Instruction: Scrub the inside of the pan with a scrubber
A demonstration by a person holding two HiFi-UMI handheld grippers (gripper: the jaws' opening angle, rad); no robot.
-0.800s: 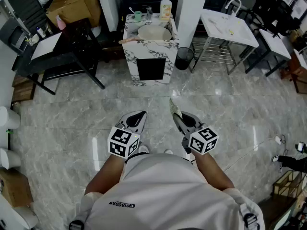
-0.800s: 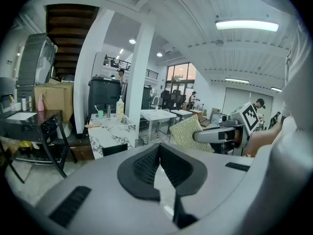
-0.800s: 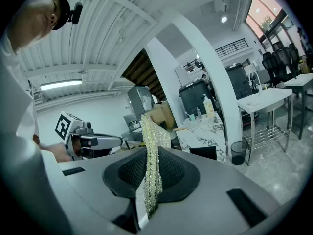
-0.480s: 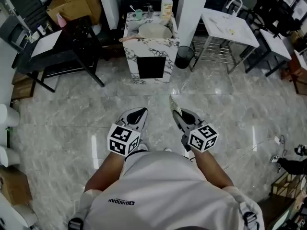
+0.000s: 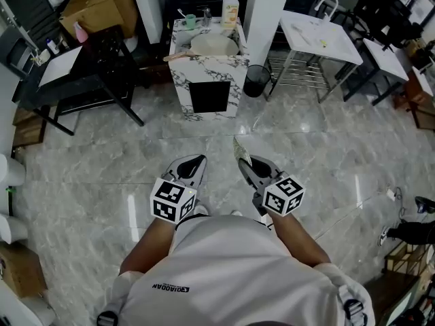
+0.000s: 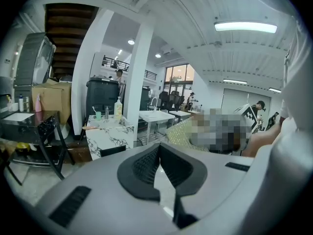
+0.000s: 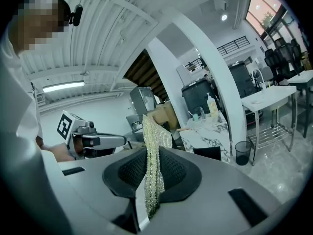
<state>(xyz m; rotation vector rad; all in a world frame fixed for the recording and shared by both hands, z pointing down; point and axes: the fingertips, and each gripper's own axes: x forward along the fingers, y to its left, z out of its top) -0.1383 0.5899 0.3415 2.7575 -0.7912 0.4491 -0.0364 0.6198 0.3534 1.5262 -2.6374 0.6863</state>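
A pale pan (image 5: 214,44) with a wooden handle rests on the marble-patterned counter (image 5: 208,63), far ahead of me across the floor. My right gripper (image 5: 245,166) is shut on a flat yellow-green scrubber (image 7: 152,165), which stands upright out of its jaws; the scrubber (image 5: 240,149) shows as a thin strip in the head view. My left gripper (image 5: 193,166) is shut with nothing in it, level with the right one. Both are held just ahead of my body, well short of the counter. The counter (image 6: 108,133) and a soap bottle (image 6: 118,107) show in the left gripper view.
A soap bottle (image 5: 230,10) and a green cup (image 5: 188,22) stand at the counter's back. A black bin (image 5: 256,80) sits right of it, then a white folding table (image 5: 317,37). A dark desk (image 5: 71,73) stands to the left. Marble floor lies between me and the counter.
The counter and pan have shifted slightly up and left in the head view. Both grippers keep their places ahead of my body, the right still holding the scrubber.
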